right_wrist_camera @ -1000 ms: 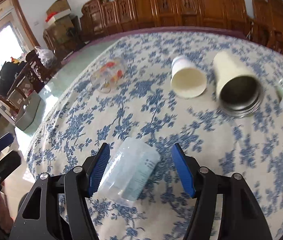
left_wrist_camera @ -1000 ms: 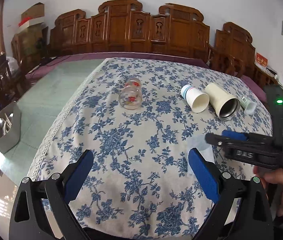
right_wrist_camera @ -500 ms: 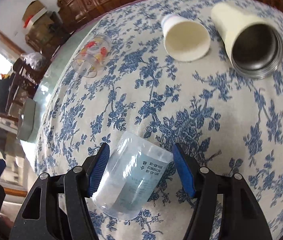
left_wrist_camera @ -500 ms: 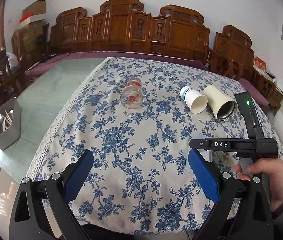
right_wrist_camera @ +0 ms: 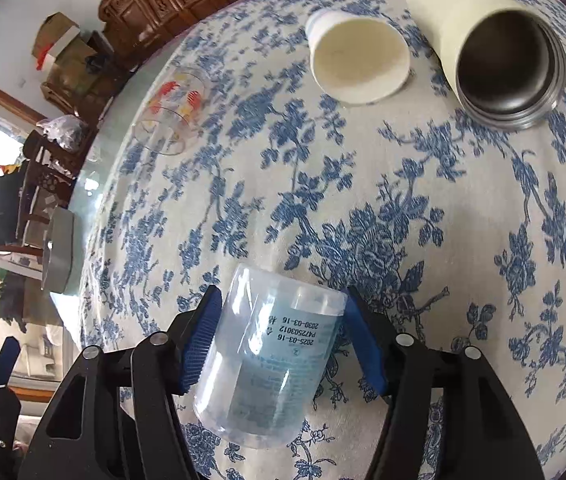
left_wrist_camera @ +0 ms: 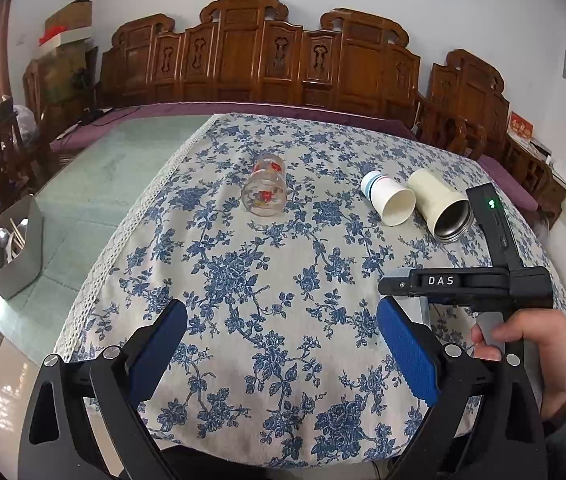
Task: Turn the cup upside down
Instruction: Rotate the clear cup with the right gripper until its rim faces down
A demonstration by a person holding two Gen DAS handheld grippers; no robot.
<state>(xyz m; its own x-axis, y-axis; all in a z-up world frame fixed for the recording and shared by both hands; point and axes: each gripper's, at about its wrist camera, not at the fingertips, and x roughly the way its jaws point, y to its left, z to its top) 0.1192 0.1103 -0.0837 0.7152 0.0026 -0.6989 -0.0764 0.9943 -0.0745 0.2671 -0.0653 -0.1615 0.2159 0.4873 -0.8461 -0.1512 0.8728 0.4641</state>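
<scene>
Clear plastic cup (right_wrist_camera: 271, 356) is clamped on its side by the right gripper (right_wrist_camera: 281, 344), long axis pointing far-right, mouth nearest; the left gripper (left_wrist_camera: 283, 354) is spread, empty.

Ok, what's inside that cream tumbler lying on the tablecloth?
Through its open mouth the cream tumbler shows only a dark metal lining, nothing visibly inside. The deepest part is in shadow, so something small there could go unseen.

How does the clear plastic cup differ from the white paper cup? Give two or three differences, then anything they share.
The clear plastic cup is see-through with printed text; the white paper cup is opaque with blue stripes near its base. The plastic cup sits between the right gripper fingers; the paper cup lies free on the tablecloth. Neither stands upright.
</scene>
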